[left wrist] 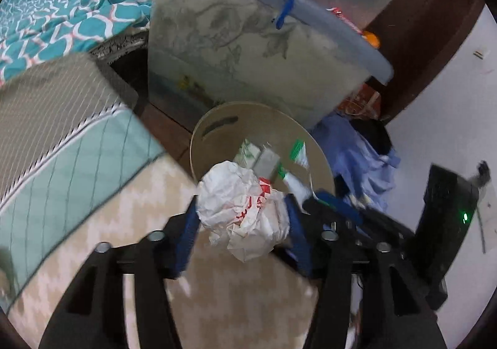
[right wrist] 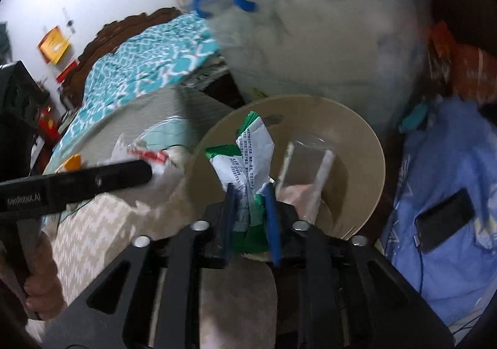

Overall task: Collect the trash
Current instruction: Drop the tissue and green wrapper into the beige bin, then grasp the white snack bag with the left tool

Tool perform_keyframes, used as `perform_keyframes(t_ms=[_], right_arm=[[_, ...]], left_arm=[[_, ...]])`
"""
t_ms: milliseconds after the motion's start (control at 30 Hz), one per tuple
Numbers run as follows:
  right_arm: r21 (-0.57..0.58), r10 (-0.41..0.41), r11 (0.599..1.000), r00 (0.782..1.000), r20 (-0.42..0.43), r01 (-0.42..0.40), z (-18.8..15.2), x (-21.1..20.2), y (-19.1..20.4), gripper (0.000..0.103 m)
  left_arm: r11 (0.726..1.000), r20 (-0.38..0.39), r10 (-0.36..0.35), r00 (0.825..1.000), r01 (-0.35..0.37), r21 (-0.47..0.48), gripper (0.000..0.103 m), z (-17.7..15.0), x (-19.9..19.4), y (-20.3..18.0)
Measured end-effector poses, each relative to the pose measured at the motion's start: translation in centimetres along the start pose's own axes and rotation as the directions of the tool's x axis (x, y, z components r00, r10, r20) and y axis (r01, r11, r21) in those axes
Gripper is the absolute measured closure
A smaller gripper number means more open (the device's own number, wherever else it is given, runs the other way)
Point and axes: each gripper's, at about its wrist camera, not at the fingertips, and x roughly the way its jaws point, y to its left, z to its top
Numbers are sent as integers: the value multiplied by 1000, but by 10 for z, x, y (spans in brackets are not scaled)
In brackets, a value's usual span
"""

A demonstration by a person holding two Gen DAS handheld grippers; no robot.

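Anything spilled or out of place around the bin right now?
Nothing spilled that I can see. The crumpled white paper and the green-and-white wrapper sit between the fingers above the beige bin. A phone lies on blue cloth beside it.

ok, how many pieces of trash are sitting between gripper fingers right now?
2. Crumpled white-and-red paper between the left gripper's fingers, near the beige bin's rim; green-and-white wrapper between the right gripper's fingers, over the bin. More trash lies inside it.
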Motion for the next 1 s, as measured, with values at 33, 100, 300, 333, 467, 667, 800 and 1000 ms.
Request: perform_keyframes(t_ms=[33, 100, 300, 333, 467, 667, 800, 1000], right_arm=[[23, 2, 1000, 1000, 13, -2, 0, -1, -5, 23], [52, 11, 999, 998, 65, -14, 1, -11, -11, 20], [60, 2, 998, 992, 129, -10, -5, -34, -4, 21], [59, 6, 998, 991, 130, -14, -6, -36, -2, 21], [49, 66, 996, 990, 121, -72, -14, -39, 20, 21], [7, 213, 977, 977, -3, -213, -30, -16, 81, 33], [-67, 294, 951, 949, -110, -302, -52, 2, 143, 52], [-233, 350, 883, 903, -250, -407, -98, 17, 253, 57]], left_arm=[[1000, 1, 3, 1000, -3, -4, 29, 4, 5, -2], [1000, 4, 18, 1000, -18, -13, 23, 10, 11, -4], [996, 26, -32, 999, 34, -79, 22, 6, -7, 9], [995, 36, -37, 999, 41, -91, 22, 2, -13, 13], [994, 52, -13, 999, 19, -110, 22, -35, -47, 32], [987, 59, 130, 990, -124, -98, 22, -116, -110, 74], [961, 66, 261, 963, -252, -115, 22, -177, -155, 105], [903, 76, 391, 917, -366, -225, 23, -252, -224, 158]])
